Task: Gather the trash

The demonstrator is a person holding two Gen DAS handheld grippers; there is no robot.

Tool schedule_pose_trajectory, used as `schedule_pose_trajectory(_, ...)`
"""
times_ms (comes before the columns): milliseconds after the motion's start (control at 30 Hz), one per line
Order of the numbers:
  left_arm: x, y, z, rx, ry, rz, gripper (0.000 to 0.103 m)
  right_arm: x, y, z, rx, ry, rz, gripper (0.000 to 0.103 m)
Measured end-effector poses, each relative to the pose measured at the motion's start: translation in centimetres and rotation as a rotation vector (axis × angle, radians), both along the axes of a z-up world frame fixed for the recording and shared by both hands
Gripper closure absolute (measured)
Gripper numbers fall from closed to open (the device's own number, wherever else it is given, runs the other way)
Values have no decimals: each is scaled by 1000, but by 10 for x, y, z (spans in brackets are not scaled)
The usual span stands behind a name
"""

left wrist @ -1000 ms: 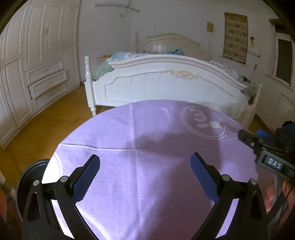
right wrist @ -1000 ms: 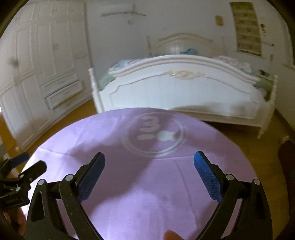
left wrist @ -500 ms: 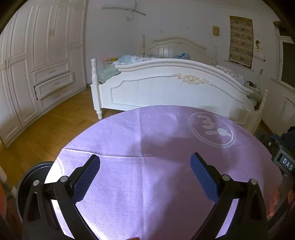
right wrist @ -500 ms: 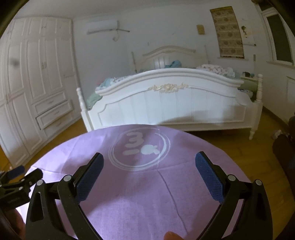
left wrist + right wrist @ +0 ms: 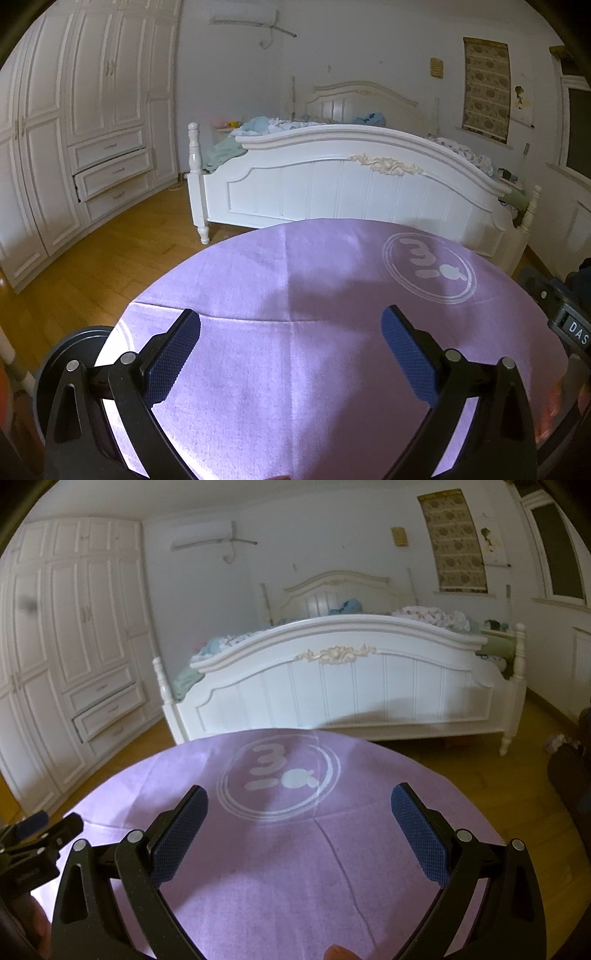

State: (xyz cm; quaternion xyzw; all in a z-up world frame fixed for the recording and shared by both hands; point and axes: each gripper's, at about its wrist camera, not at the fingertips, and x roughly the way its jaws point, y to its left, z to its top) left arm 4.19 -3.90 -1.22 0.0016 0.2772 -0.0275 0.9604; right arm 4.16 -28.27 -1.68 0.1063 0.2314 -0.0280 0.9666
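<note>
I held both tools over the round table's purple cloth (image 5: pixel 295 369). The left gripper (image 5: pixel 291 354) and right gripper (image 5: pixel 299 830) each had their fingers spread wide, gripping nothing. No trash showed on the cloth or the floor (image 5: pixel 110 258) in either view. That fit either a finished pickup or a search underway, so I could not name a target.

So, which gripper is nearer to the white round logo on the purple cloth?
Right. The right gripper points at the white round logo, which lies just beyond its open jaws. From the left gripper, the logo lies farther ahead and off to its right side.
</note>
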Motion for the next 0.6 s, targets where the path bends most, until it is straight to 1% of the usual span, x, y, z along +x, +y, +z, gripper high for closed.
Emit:
schedule_pose_trajectory(433,0,-4,1,46,-11,-7,5,-2,2,0,8,-2,-1,5)
schedule_pose_trajectory(600,0,-2,2,42,-13,-4,5,-3,3,1,11,-2,-1,5)
